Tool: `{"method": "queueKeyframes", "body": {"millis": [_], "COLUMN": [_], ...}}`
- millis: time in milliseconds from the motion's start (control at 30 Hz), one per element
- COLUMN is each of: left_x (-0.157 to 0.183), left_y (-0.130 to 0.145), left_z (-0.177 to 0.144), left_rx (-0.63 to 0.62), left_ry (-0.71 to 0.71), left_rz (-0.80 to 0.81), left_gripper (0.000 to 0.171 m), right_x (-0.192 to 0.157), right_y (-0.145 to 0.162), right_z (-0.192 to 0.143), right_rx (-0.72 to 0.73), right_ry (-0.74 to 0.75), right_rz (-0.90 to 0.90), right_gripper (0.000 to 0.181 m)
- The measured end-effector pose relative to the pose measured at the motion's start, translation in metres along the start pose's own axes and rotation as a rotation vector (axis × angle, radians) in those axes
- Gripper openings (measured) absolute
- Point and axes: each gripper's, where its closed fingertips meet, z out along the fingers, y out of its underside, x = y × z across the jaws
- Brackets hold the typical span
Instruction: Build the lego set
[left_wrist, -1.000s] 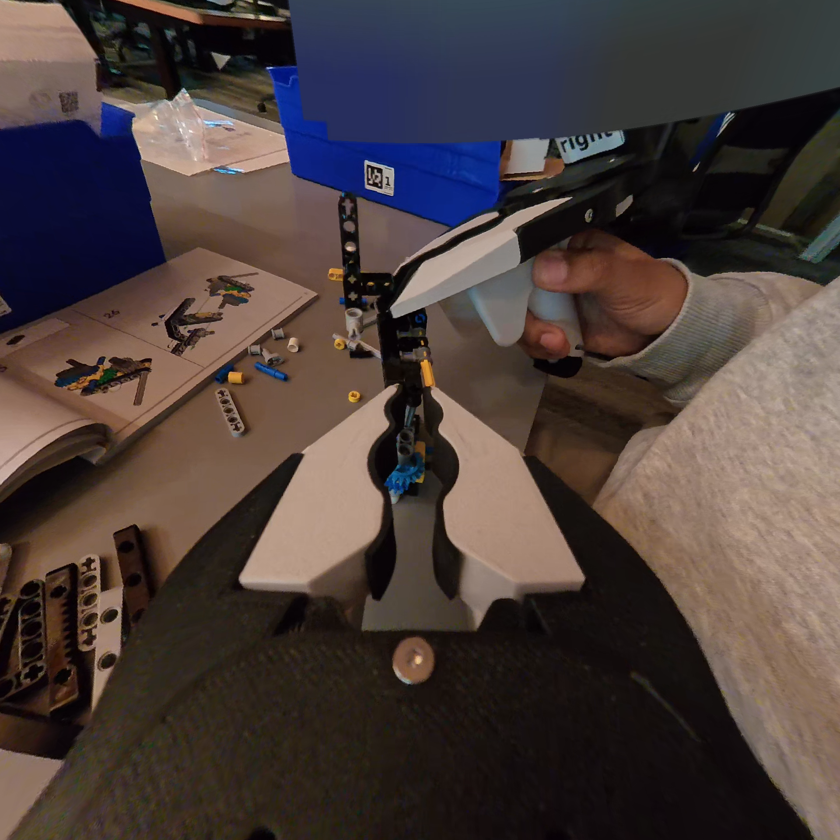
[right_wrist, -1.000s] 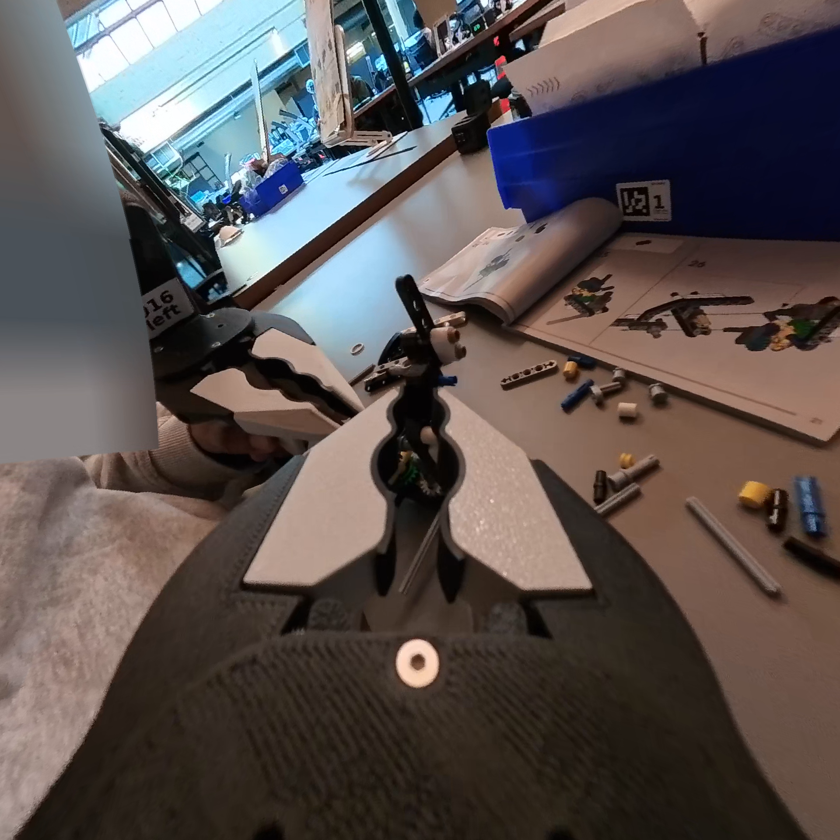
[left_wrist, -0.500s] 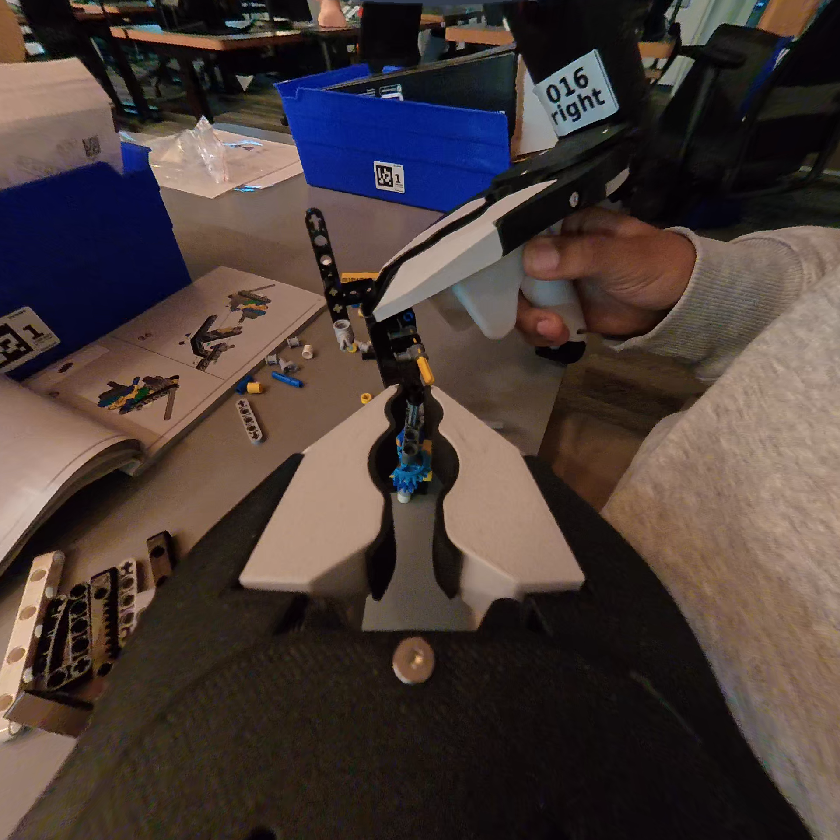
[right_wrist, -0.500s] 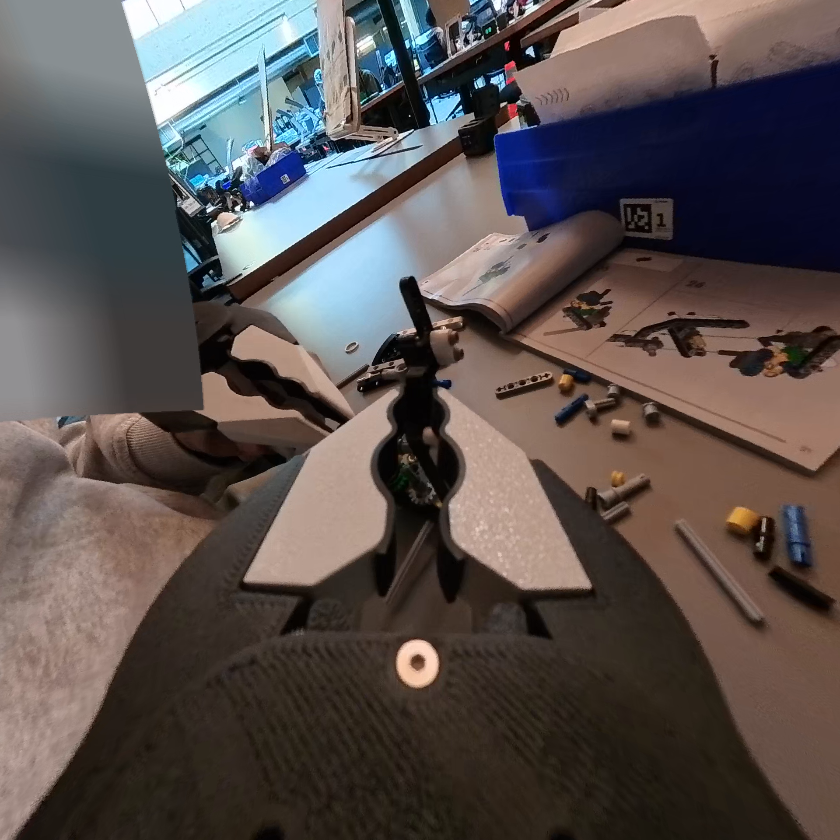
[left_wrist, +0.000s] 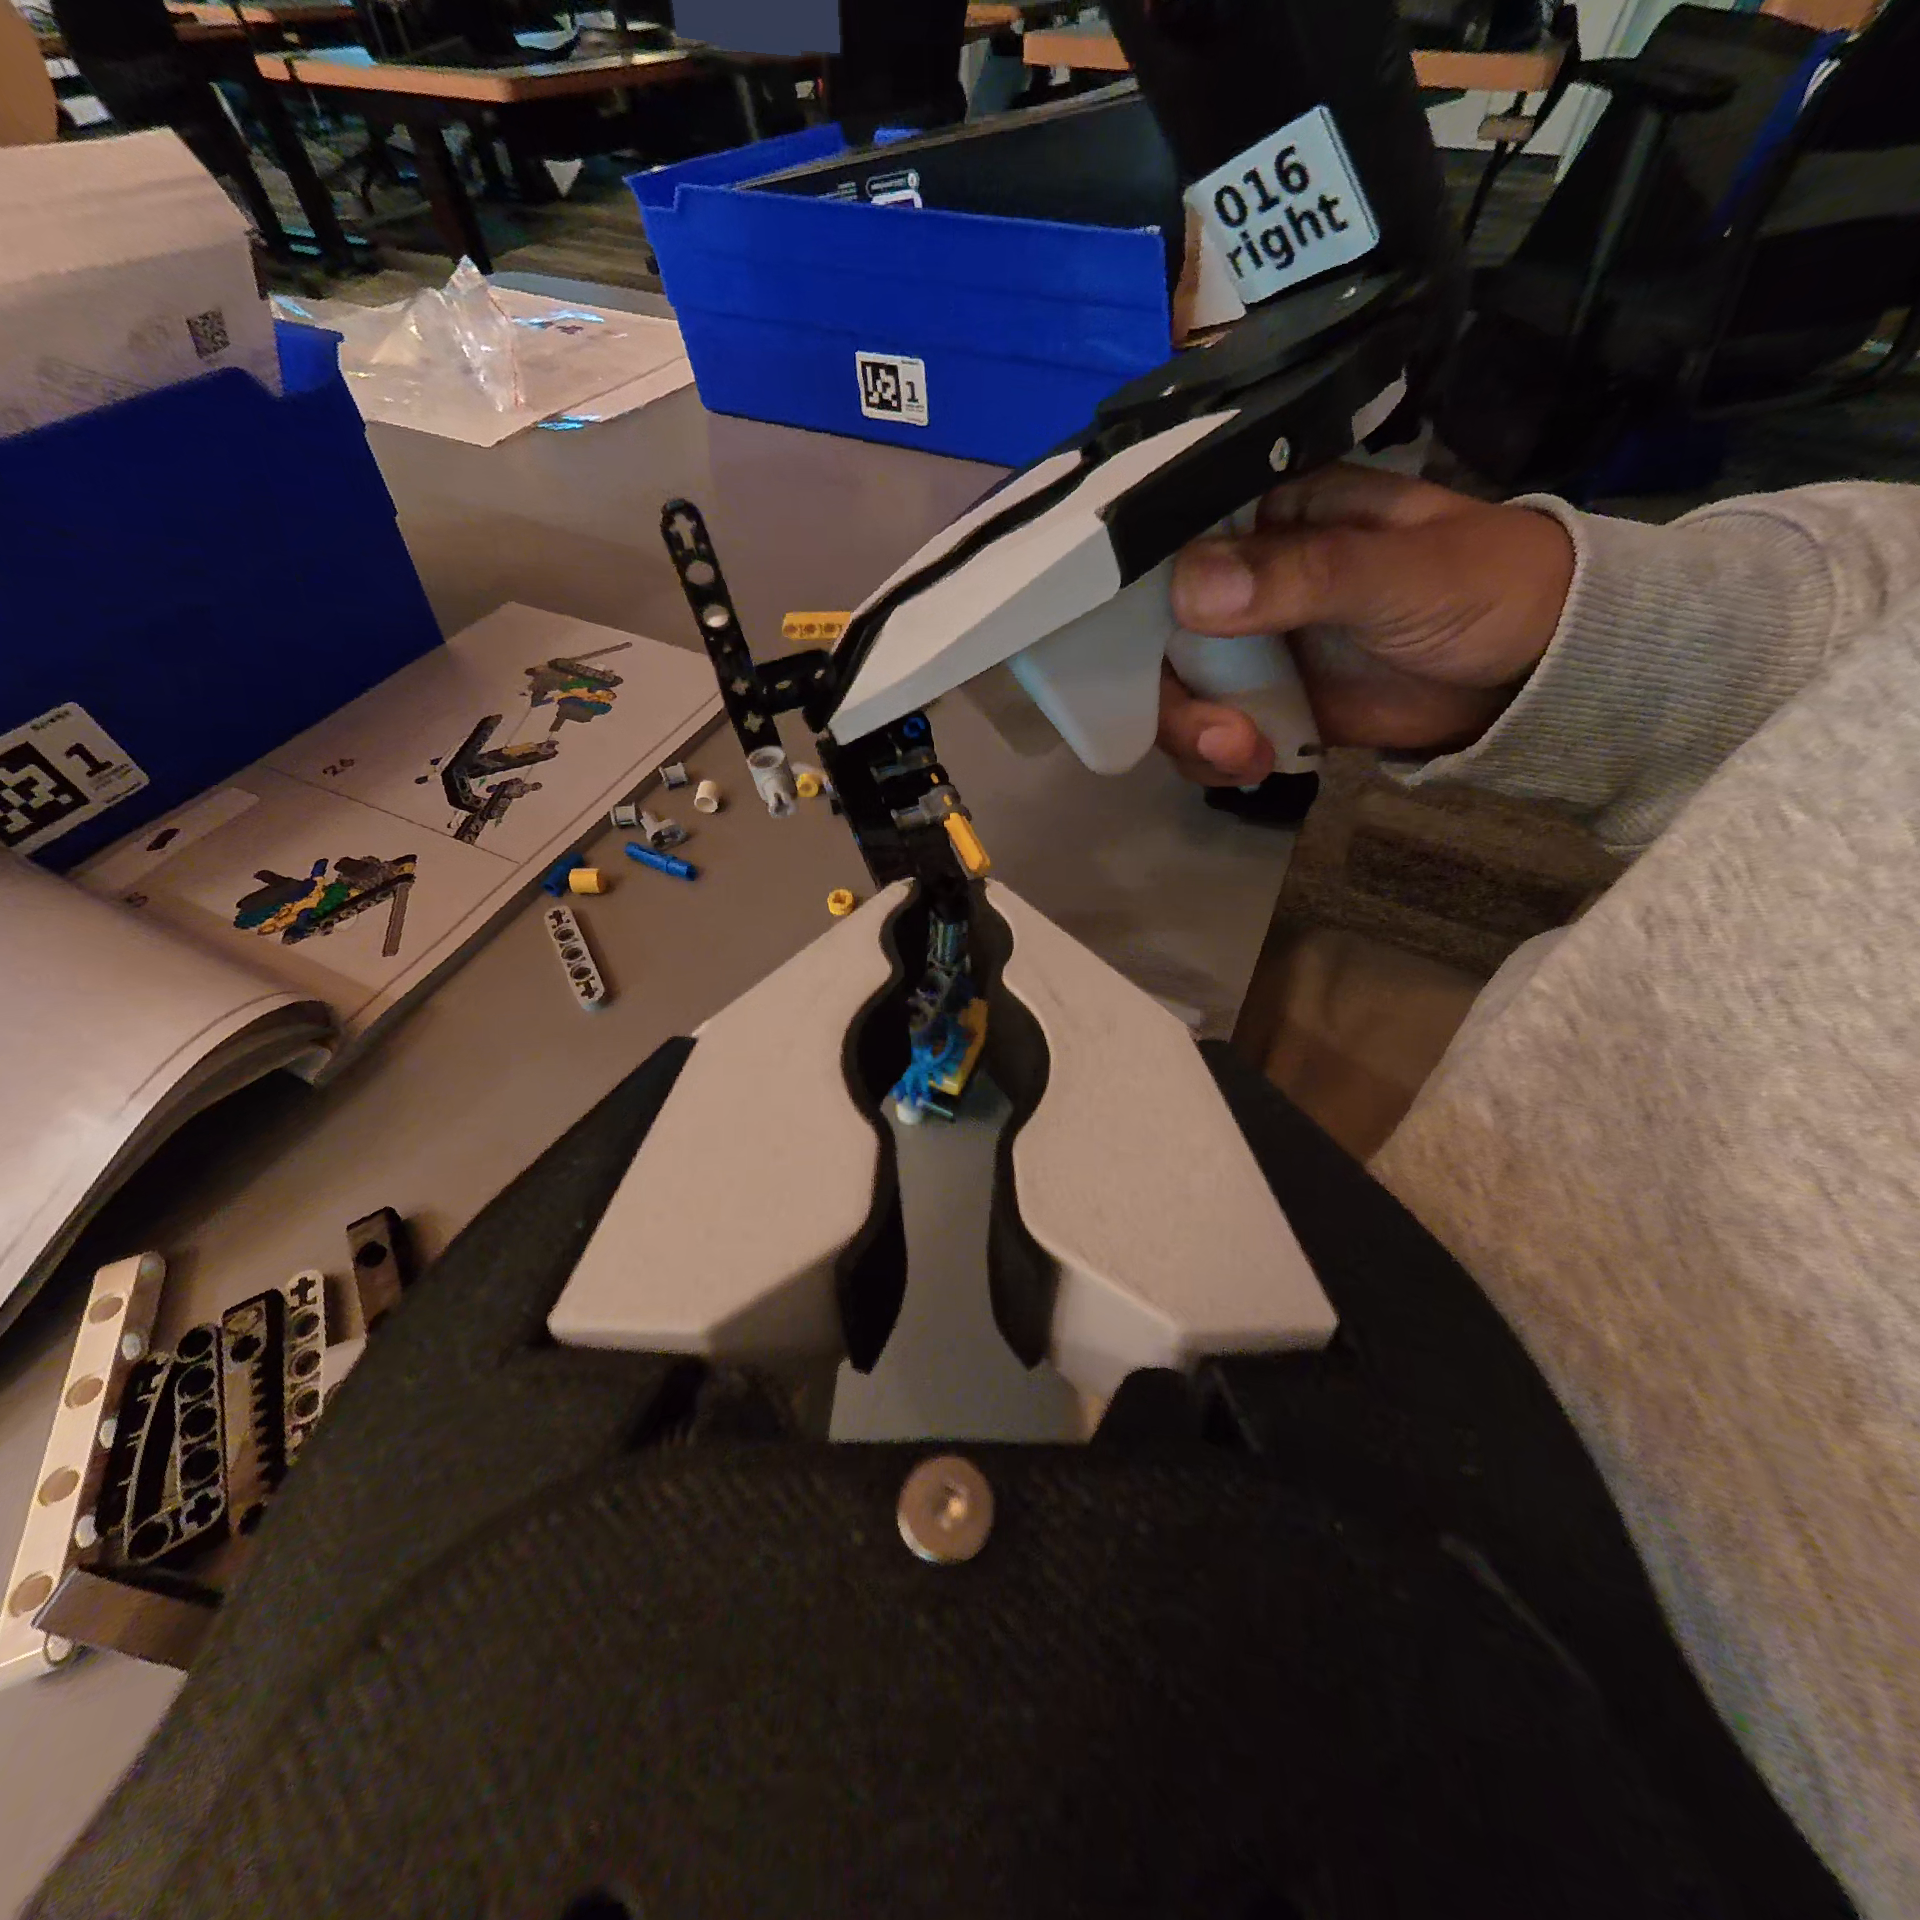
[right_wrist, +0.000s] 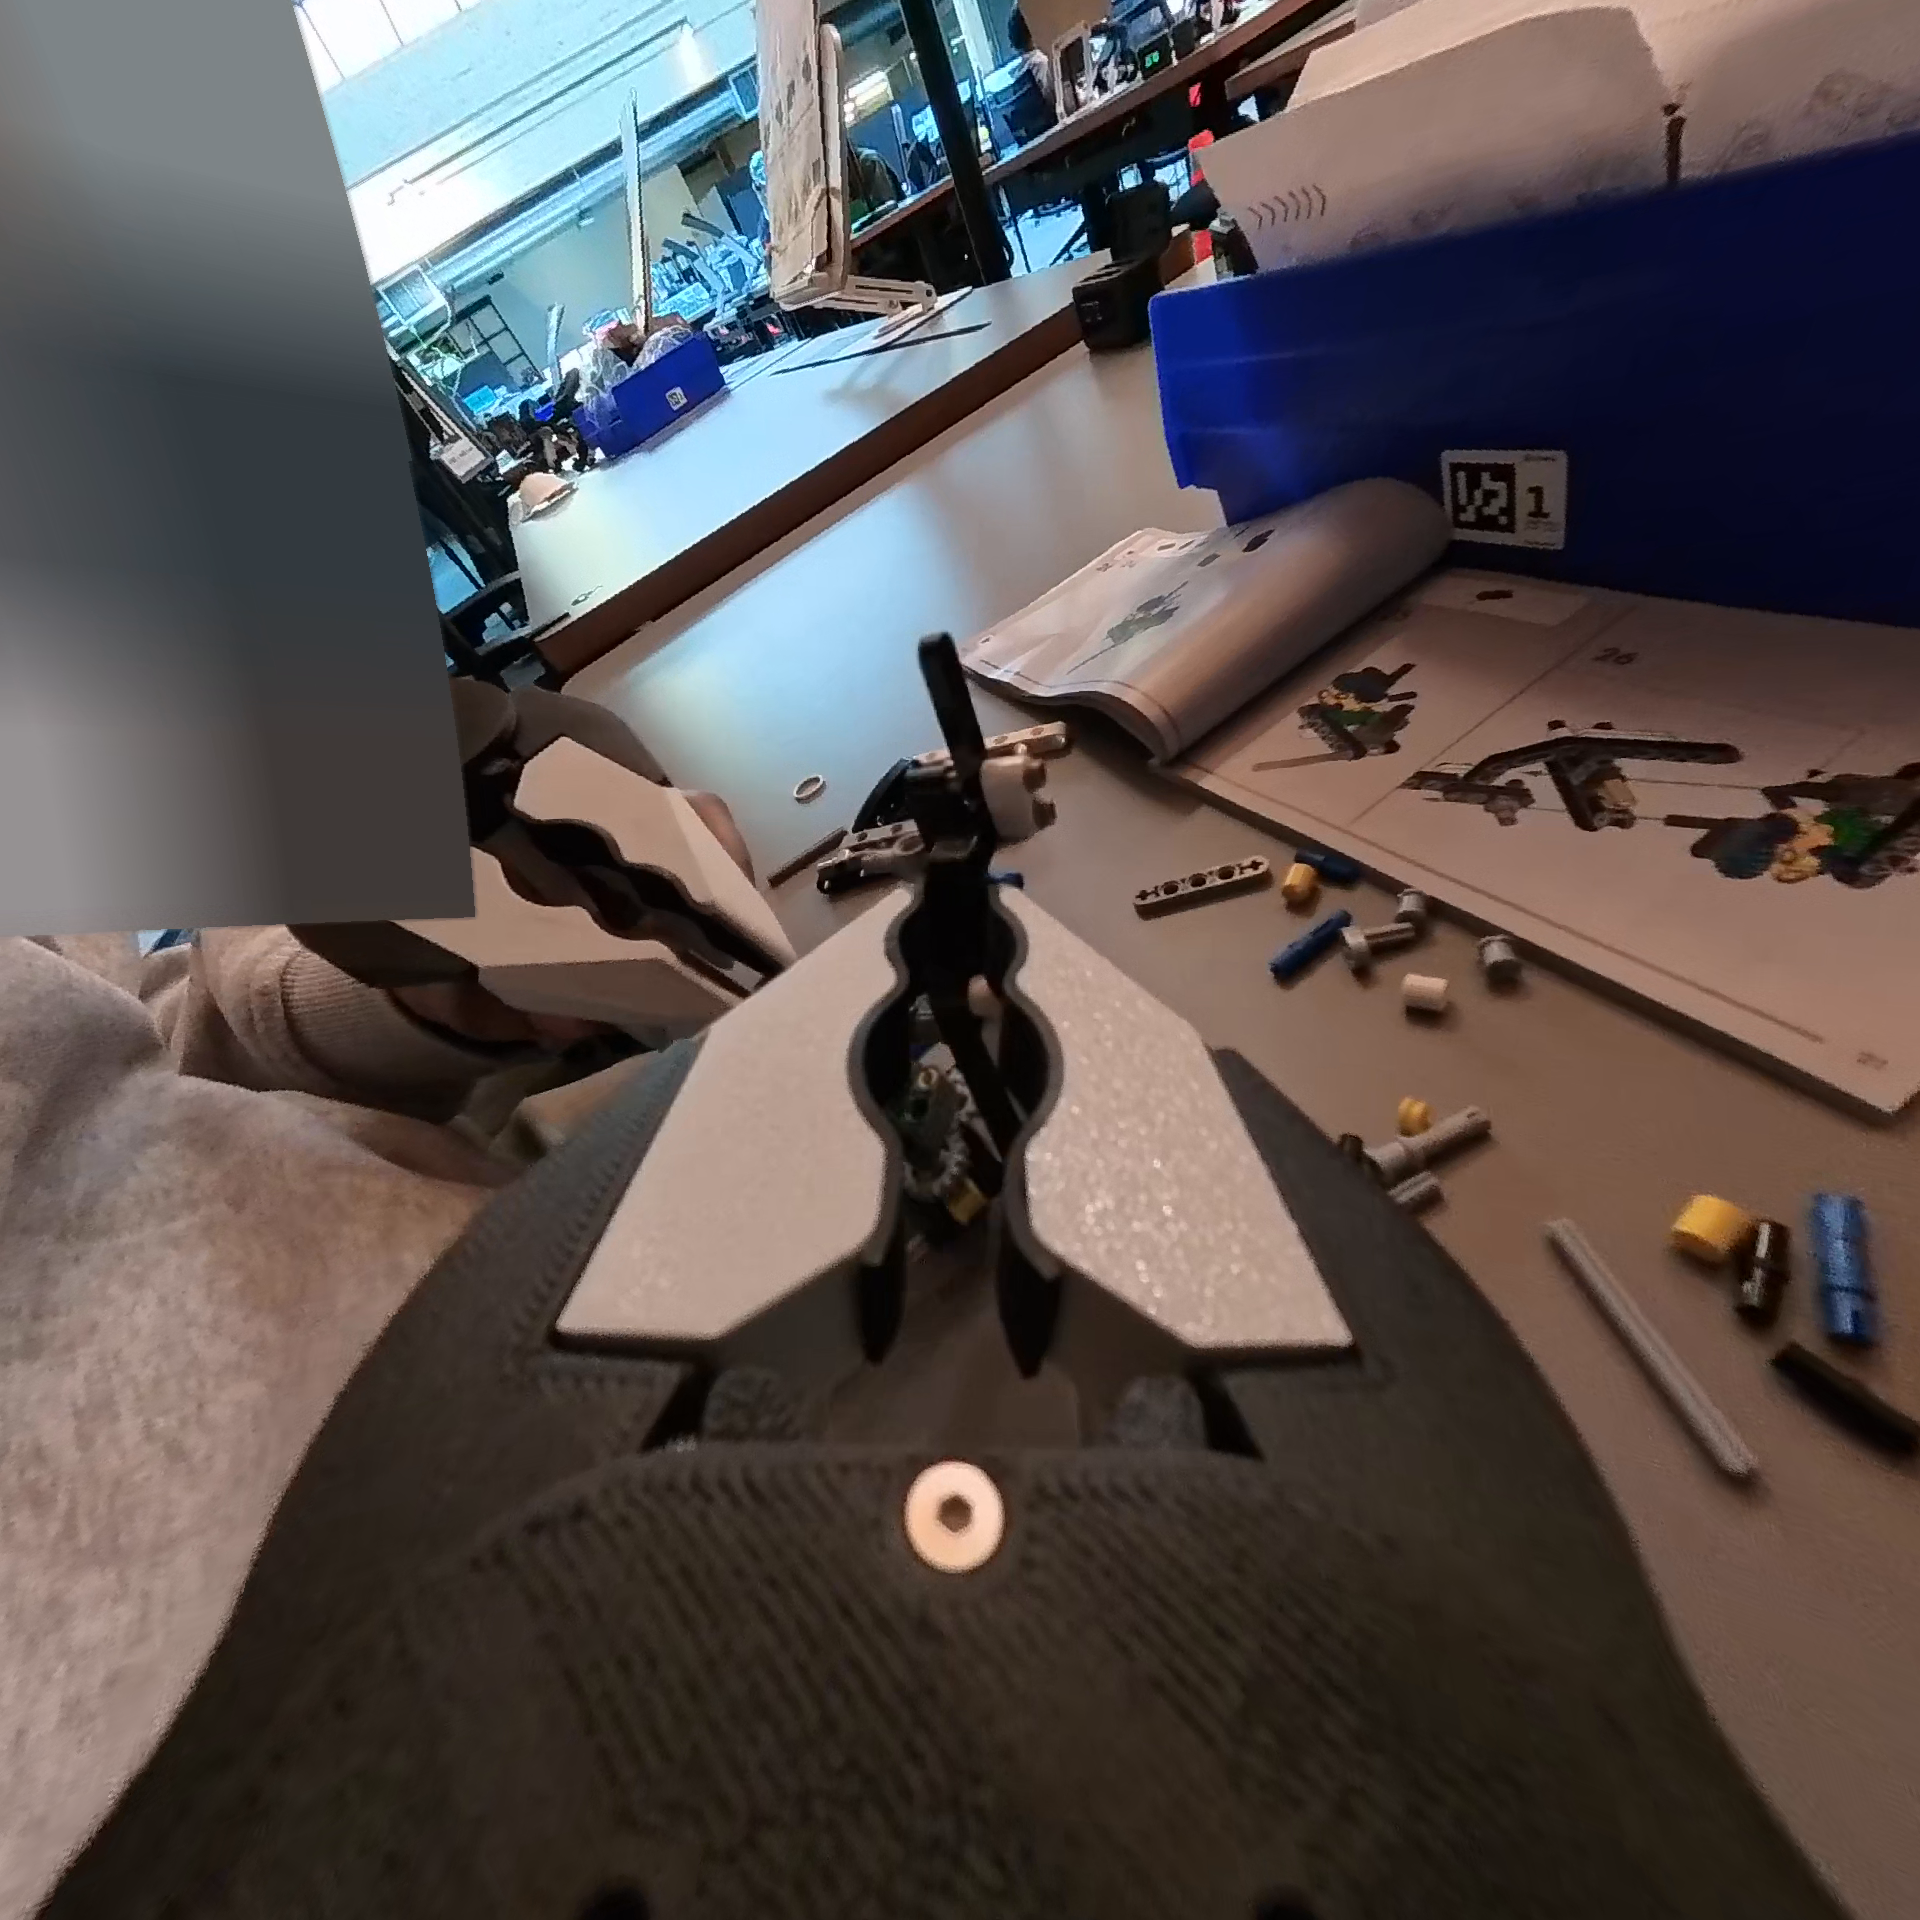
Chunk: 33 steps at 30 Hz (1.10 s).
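Both grippers hold one black lego assembly (left_wrist: 894, 800) above the grey table (left_wrist: 520, 1039). My left gripper (left_wrist: 940, 904) is shut on its lower end, where a blue gear and yellow parts (left_wrist: 940, 1049) sit between the fingers. My right gripper (right_wrist: 951, 914) is shut on its upper part; it also shows in the left wrist view (left_wrist: 997, 592), coming in from the right. A black holed beam (left_wrist: 712, 623) with a grey connector sticks up from the assembly, also in the right wrist view (right_wrist: 956, 717).
An open instruction booklet (left_wrist: 312, 831) lies left, by blue bins (left_wrist: 904, 301). Small loose pins and bushes (left_wrist: 644, 842) lie scattered beside it. Black and white beams (left_wrist: 177, 1444) lie at the near left. A grey axle (right_wrist: 1652, 1361) and more pins (right_wrist: 1766, 1257) lie right. Some 5 cm of space lies between my two pairs of fingers. From the right gripper's tips to the grey axle (right_wrist: 1652, 1361) is close to 12 cm.
Both grippers with the assembly have lifted and tilted a little, so the black beam leans further left. Both grips have held.
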Motion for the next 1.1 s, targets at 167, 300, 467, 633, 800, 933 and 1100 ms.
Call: {"method": "queueKeyframes", "body": {"millis": [167,300,467,633,800,933,1100], "left_x": [-0.0004,-0.0002,-0.0002,0.0,0.0001,0.0004,0.0007], "left_y": [0.0002,0.0004,0.0008,0.0008,0.0009,0.0011,0.001], "left_z": [-0.0003,-0.0001,0.0003,0.0005,0.0006,0.0008,0.0014], "left_rx": [-0.001,-0.002,-0.006,-0.006,-0.008,-0.009,-0.01], "left_ry": [-0.004,-0.005,-0.006,-0.006,-0.005,-0.002,0.009], "left_rz": [0.007,0.009,0.004,0.001,-0.003,-0.01,-0.041], "left_gripper": [0.004,0.004,0.004,0.004,0.004,0.004,0.003], "right_x": [-0.0004,-0.0007,-0.0005,0.0,0.0006,0.0012,0.0023], "right_y": [-0.0006,-0.0004,0.0001,0.0009,0.0018,0.0028,0.0043], "right_z": [0.0002,-0.0011,-0.0026,-0.0037,-0.0043,-0.0051,-0.0062], "right_rx": [0.002,0.006,0.006,0.003,-0.001,-0.007,-0.018], "right_ry": [0.005,-0.003,0.002,0.008,0.015,0.026,0.049], "right_rz": [-0.016,-0.005,-0.006,-0.005,-0.006,-0.015,-0.039], "right_gripper": [0.008,0.008,0.009,0.008,0.008,0.008,0.008]}}
